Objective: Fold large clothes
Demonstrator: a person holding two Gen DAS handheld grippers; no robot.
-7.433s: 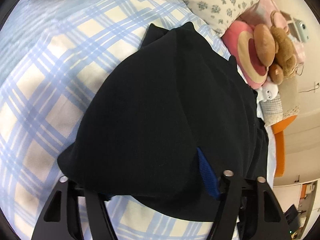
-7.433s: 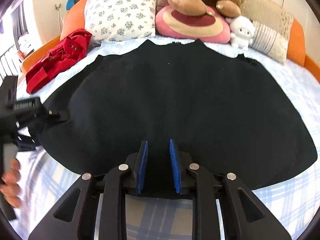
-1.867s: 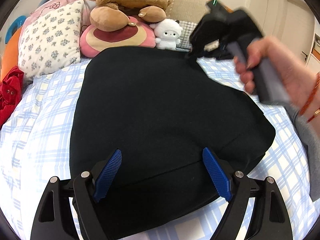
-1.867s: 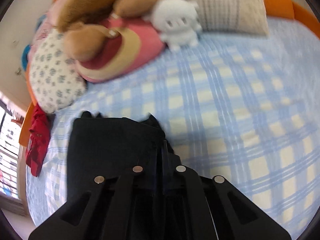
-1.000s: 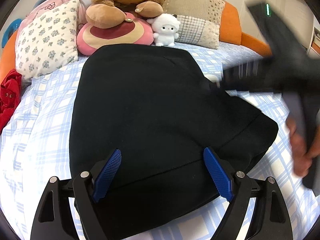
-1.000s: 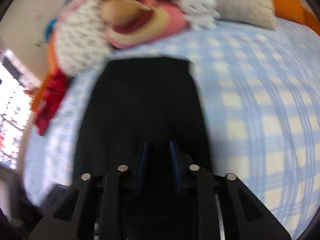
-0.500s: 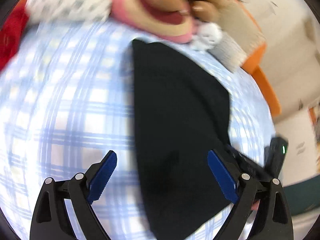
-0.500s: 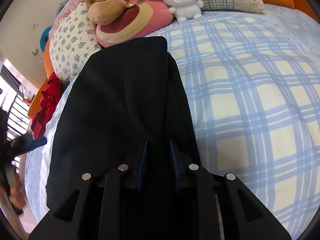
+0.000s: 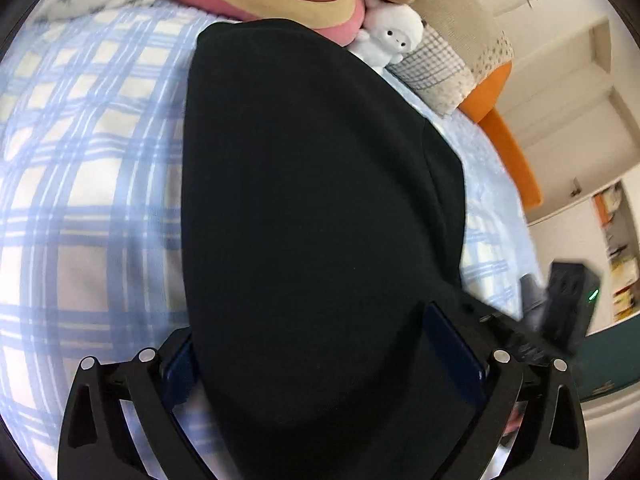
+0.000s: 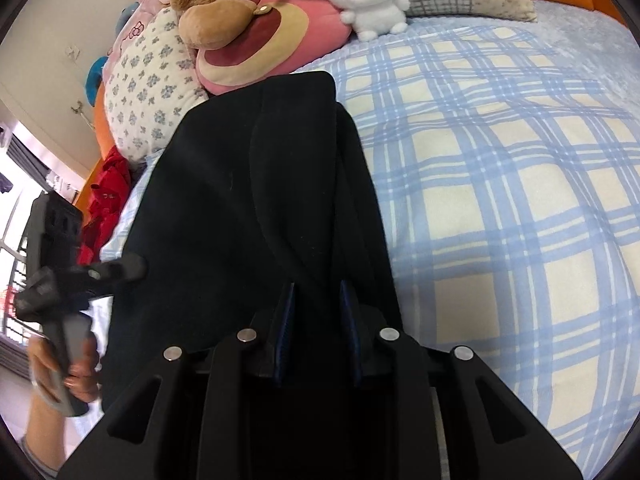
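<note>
Nearest the lens in the right wrist view, the right gripper (image 10: 316, 304) is pinching the near hem of the black garment (image 10: 256, 184); its blue pads are standing narrowly apart with cloth bunched between them. In the left wrist view the left gripper (image 9: 316, 352) is straddling the same hem with its jaws spread wide, the fabric passing between the pads; whether it is pressing on the cloth cannot be told. A second earlier this gripper was hovering over a broad, skirt-shaped spread with the right edge still flaring outward. That edge is now lying folded inward, and the garment is forming a long narrow strip running up the blue plaid bedspread (image 10: 500, 184) toward the headboard. The lengthwise folds therefore appear complete, and both tools are gathering at the near end, probably to carry it toward the far end for a crosswise fold. Beyond the strip's far edge the pink round cushion (image 10: 260, 40) is sitting just beside it, with the white plush sheep (image 10: 372, 0) and the red garment (image 10: 104, 204) lying farther off.
</note>
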